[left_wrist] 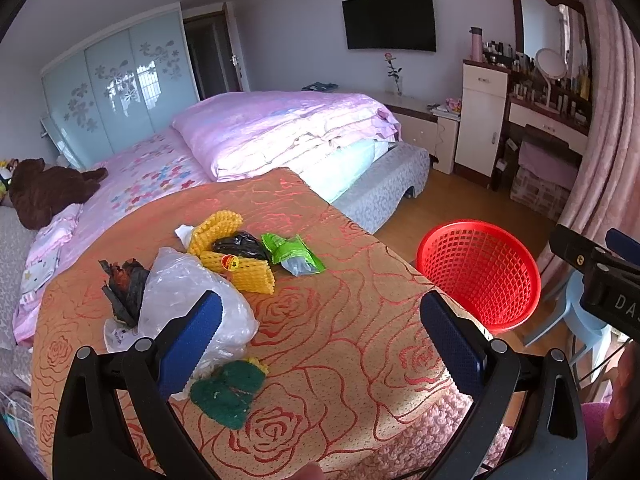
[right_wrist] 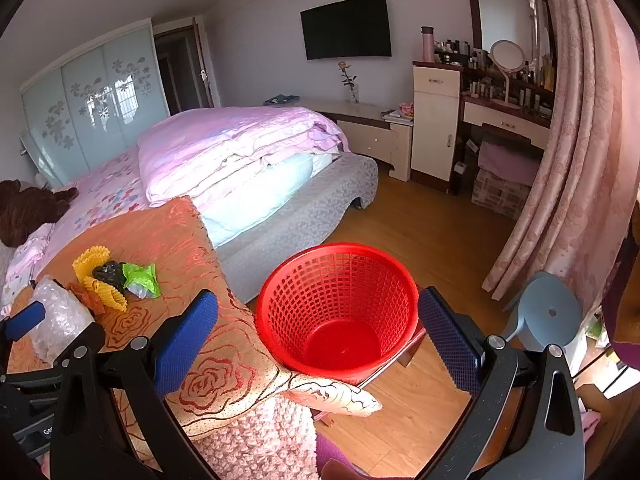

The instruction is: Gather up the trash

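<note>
Rose-patterned table (left_wrist: pixel 340 320), trash pile (left_wrist: pixel 224 264) just beyond spread left claw (left_wrist: pixel 320 340), red basket (right_wrist: pixel 340 308) between spread right claw (right_wrist: pixel 318 332).

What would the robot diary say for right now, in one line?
stage: start | left gripper: jaws open, empty, above trash pile | right gripper: jaws open, empty, facing red basket | basket: empty

Only two scraps of lettering legible: white "DA" (cut off by the frame edge) on the black body of the right gripper (left_wrist: pixel 612 300), and pale "Ge" (likewise cut short) on the black body of the left gripper (right_wrist: pixel 44 432). Small print on the white label (left_wrist: pixel 118 334) under the clear bag too blurred to read.
</note>
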The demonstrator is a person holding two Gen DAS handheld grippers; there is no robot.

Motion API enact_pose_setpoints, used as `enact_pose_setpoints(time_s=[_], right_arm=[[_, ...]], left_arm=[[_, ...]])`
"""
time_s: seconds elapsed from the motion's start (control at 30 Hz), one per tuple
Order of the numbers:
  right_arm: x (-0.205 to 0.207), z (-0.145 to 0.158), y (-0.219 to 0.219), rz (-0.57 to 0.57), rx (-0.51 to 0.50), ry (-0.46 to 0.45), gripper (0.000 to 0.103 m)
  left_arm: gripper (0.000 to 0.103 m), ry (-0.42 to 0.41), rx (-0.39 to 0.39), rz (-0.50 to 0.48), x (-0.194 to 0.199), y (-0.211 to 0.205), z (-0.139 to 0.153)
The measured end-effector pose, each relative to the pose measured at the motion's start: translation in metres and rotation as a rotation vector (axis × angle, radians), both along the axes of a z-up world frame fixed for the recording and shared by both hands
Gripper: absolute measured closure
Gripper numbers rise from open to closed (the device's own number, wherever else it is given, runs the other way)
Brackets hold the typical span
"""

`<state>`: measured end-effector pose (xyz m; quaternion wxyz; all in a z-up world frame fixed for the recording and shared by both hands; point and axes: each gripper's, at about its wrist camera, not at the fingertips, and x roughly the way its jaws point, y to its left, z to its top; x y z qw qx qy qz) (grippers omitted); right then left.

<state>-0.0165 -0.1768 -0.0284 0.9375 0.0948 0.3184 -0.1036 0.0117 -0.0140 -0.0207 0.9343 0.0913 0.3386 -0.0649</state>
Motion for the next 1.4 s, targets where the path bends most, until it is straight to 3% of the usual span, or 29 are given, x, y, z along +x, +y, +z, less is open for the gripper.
enact_pose_setpoints(time_s=[1.4], right_arm=[[0.003,-0.009,0.0,0.013,0.001,0.021,0.006]], left_arm=[[0.007,0.035,-0.026,0.022,0.003,0.012,-0.009]])
